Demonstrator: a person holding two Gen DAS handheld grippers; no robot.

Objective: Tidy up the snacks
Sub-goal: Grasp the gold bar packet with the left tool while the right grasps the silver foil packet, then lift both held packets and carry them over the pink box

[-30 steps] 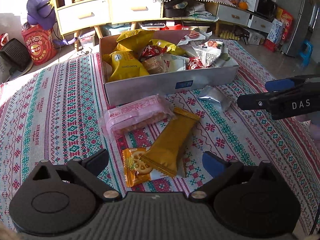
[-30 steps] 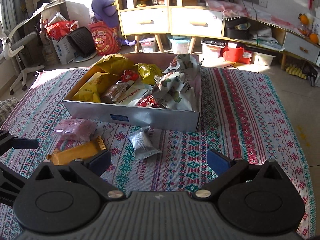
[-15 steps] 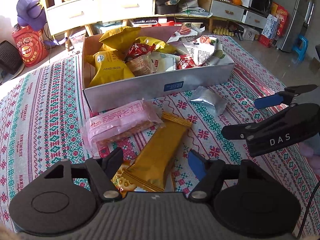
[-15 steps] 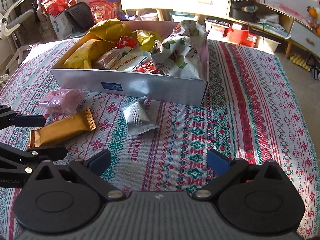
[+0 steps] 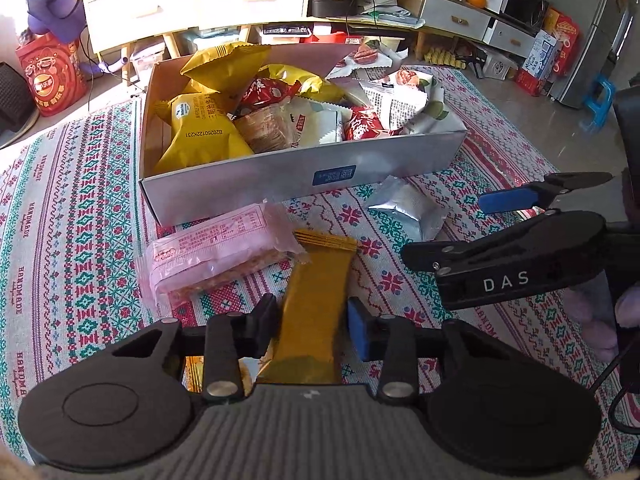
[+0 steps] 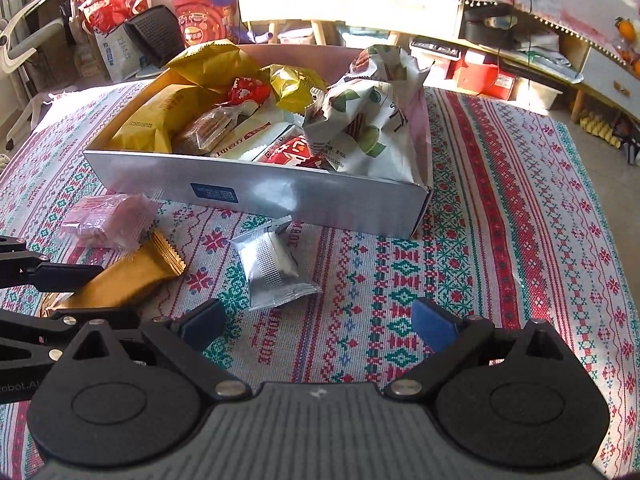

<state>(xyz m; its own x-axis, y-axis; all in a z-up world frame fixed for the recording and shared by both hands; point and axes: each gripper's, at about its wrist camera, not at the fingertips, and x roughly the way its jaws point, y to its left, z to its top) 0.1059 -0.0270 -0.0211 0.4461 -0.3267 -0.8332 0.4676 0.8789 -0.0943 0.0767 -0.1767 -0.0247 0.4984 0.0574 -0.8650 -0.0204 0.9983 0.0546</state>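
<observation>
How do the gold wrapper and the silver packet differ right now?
The gold wrapper is long and narrow; the silver packet is short and squarish. The gold wrapper lies between the left gripper fingers; the silver packet lies untouched ahead of the open right gripper. Both lie outside the box.

Gold snack bar (image 5: 316,300): its near end is hidden behind the left gripper (image 5: 312,326).
Cookie packet (image 5: 192,372): only slivers show under the bar.
Box (image 5: 280,172): its floor is buried under snacks.
Box label (image 5: 334,175): print too small to read.
Right gripper (image 5: 460,226): its handle is cut off by the right edge.
</observation>
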